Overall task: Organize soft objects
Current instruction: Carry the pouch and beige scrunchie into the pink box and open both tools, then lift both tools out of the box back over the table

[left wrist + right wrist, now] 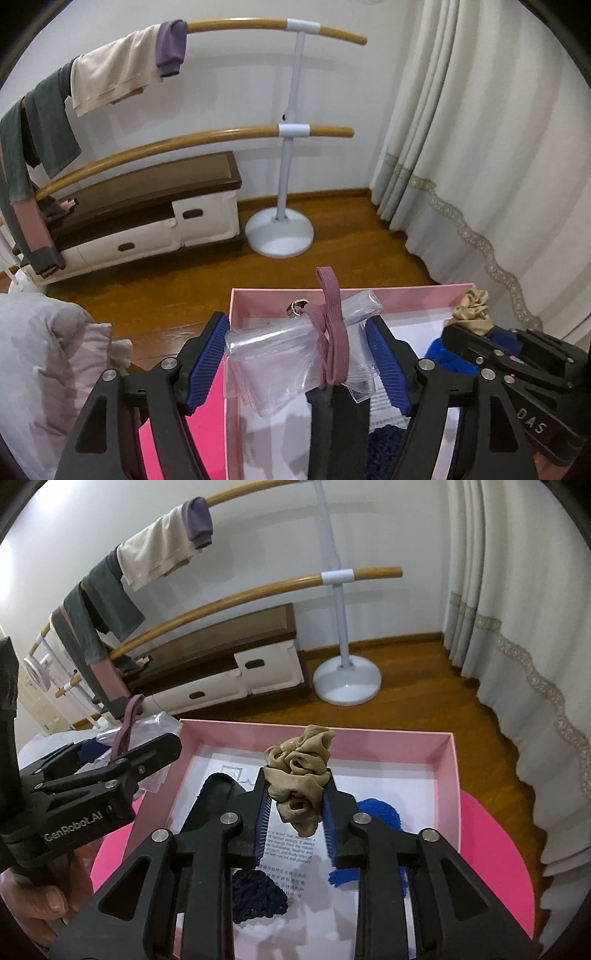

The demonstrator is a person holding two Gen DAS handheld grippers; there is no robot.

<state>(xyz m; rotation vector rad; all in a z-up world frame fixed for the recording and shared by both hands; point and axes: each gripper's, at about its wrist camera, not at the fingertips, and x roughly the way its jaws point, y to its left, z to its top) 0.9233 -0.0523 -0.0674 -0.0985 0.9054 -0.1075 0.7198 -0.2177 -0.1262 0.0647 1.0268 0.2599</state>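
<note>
Right wrist view: my right gripper (295, 805) pinches the tan scrunchie (300, 771) directly above the pink box (448, 771), so down is next; my left gripper (301, 354) clamps plastic pouches (273, 354) nearby.

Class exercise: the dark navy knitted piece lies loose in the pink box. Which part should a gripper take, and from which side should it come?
Take the navy knitted piece by its bunched middle, coming straight down from above. It lies low and flat on the paper lining, clear of the pink box walls, so a sideways approach would likely slide over it. The right gripper already holds the tan scrunchie.
</note>
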